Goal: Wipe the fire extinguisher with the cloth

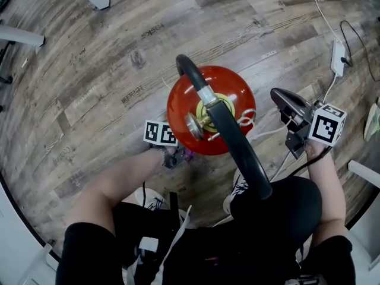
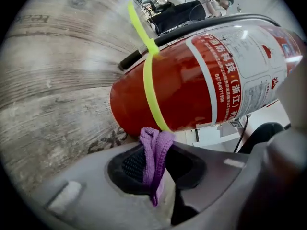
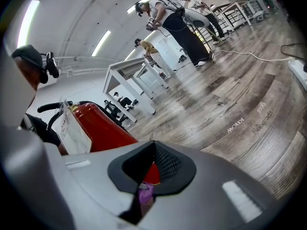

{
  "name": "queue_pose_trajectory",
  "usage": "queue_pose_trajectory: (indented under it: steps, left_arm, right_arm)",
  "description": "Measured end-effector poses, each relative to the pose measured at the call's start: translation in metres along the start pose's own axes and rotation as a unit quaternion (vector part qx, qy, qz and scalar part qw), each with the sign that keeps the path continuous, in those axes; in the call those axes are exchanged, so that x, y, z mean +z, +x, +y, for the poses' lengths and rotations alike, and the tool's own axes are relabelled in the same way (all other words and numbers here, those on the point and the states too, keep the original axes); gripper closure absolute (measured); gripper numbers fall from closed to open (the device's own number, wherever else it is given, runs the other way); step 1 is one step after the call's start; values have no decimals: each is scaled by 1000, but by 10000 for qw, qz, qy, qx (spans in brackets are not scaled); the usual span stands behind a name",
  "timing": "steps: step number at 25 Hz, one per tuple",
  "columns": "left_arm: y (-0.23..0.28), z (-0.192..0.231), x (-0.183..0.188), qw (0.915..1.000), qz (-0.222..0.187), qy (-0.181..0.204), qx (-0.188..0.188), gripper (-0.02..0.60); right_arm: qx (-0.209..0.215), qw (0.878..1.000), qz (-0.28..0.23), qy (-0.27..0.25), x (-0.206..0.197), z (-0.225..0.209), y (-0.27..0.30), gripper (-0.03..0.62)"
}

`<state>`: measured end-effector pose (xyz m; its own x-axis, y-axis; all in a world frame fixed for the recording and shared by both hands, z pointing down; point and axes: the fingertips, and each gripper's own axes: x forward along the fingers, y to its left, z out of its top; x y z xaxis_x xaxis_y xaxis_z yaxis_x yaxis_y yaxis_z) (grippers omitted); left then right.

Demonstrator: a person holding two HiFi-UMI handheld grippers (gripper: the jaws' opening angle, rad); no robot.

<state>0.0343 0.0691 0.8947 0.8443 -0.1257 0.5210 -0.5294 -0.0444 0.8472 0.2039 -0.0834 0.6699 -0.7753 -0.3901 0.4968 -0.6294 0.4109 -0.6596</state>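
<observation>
One fire extinguisher (image 1: 178, 111), one cloth (image 2: 156, 150), two tools (image 1: 177, 157) (image 1: 279, 97).

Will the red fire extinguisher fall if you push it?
Probably heavy: the fire extinguisher looks like a metal tank. Standing upright and narrow, a hard shove up high might tip it; being round, it would likely roll.

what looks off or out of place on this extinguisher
Nothing looks spilled or broken. The one oddity is a yellow-green cable tie strapped round the red fire extinguisher. It apparently pins the black hose to the body, and the tie's tail sticks out loose.
</observation>
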Motion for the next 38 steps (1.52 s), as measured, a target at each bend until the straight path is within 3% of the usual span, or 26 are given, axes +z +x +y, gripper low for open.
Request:
queue_pose_trajectory:
  steps: [4, 9, 11, 16, 19, 23, 26, 30, 35, 38]
  left_arm:
    - [-1, 4, -3, 9996, -54, -205, -159, 506]
    - [-26, -54, 1, 9885, -102, -373, -1465, 505]
    - [-49, -73, 6, 9830, -140, -205, -1821, 503]
    - [-121, -130, 31, 9721, -356, 508, -2264, 502]
    - [-168, -172, 53, 9579, -699, 840, -2655, 502]
    - [-236, -218, 100, 9337, -1475, 1315, -2985, 503]
    - [-274, -254, 140, 9176, -1774, 2195, -2799, 503]
    - [-293, -308, 183, 8912, -1678, 3622, -2154, 503]
    - [-264, -348, 202, 8574, -797, 4911, -1315, 503]
    - [-241, -360, 202, 8383, -275, 5355, -984, 502]
  right_arm:
    - [-4, 10000, 13, -3, 2, 0, 3, 589]
    - [24, 10000, -24, -74, 6, 9, 6, 589]
    - [40, 9999, -75, -130, 10, 14, 6, 589]
    - [92, 9991, -280, -297, 29, 31, 1, 589]
    - [124, 9982, -412, -412, 42, 40, -3, 589]
    - [123, 9973, -534, -488, 52, 51, -7, 589]
    - [132, 9967, -625, -492, 57, 57, -9, 589]
    - [158, 9955, -747, -561, 66, 70, -18, 589]
    - [118, 9927, -818, -880, 82, 91, -30, 589]
    - [18, 9927, -708, -977, 88, 95, -34, 589]
